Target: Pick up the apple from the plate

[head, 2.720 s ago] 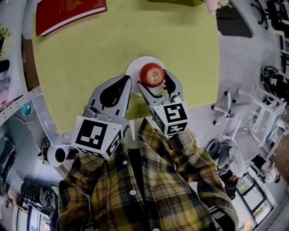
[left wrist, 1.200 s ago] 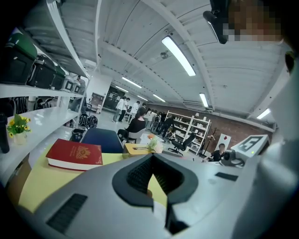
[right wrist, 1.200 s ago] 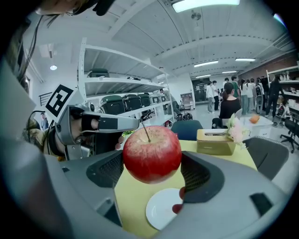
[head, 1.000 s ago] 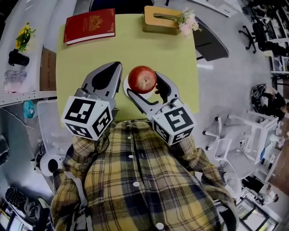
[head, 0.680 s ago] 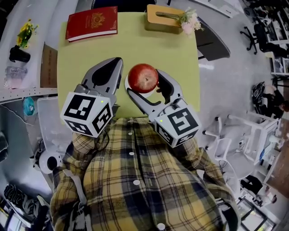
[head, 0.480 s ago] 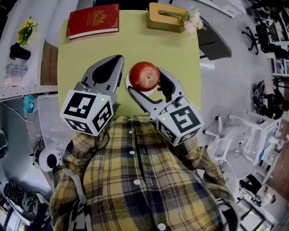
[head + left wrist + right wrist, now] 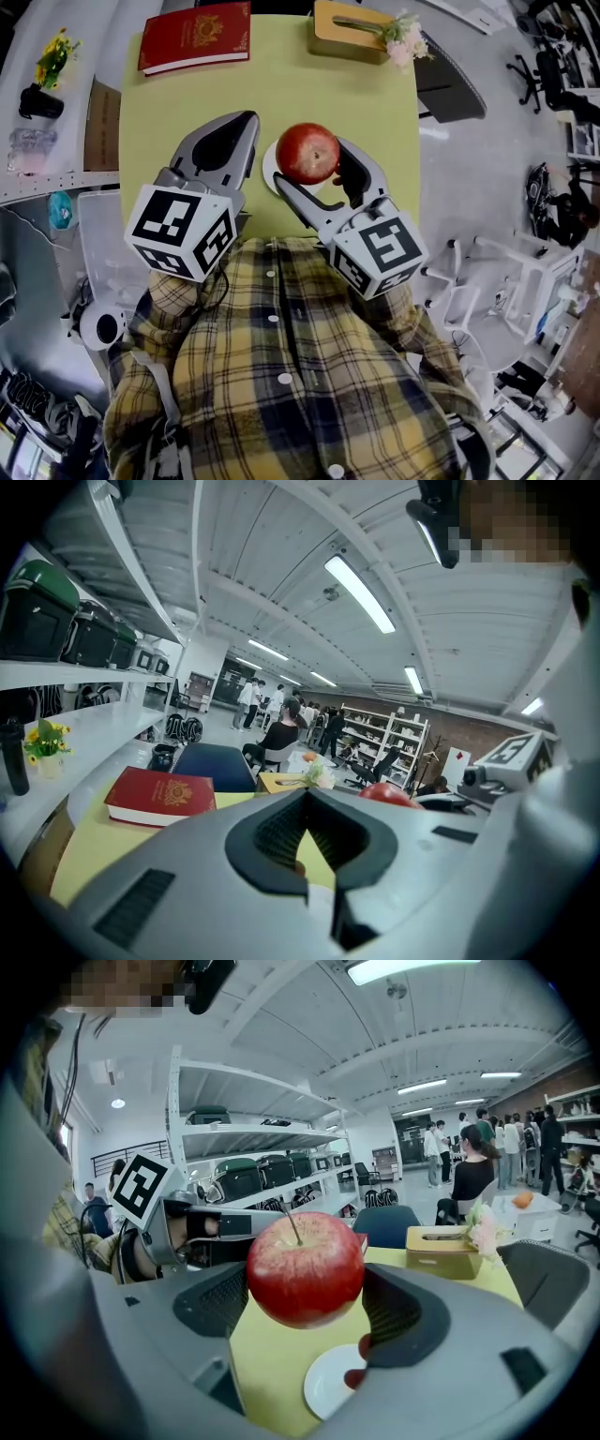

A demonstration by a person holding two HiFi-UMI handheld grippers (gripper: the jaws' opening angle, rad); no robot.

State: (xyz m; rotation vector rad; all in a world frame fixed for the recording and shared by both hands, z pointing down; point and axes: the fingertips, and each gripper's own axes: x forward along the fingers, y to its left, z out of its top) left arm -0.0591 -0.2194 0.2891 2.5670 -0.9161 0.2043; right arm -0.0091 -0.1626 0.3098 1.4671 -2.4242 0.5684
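Yellow-green surface (image 7: 187,103) in an open workshop, shelves and people far behind; book (image 7: 195,36) and tissue box (image 7: 352,19) at the far edge. Clenched right tool (image 7: 317,164) on the apple (image 7: 305,1269), one jaw on each flank, stem up. Fruit in the air, underside free, straight ahead of that tool and squarely between its pads. Bare plate (image 7: 333,1382) on the surface below, apart from the apple, peeking out at its left from overhead. Idle left tool (image 7: 246,122) just beside, on the apple's left, jaws together on nothing, tips about level with the fruit but not touching it. By the look of it, grasp made by the right side alone, with no call for the left. Probably nothing left but to hold, or raise straight up and away from the plate. Round, smooth skin: risk of a roll out from between the pads on any slackening or tilt.
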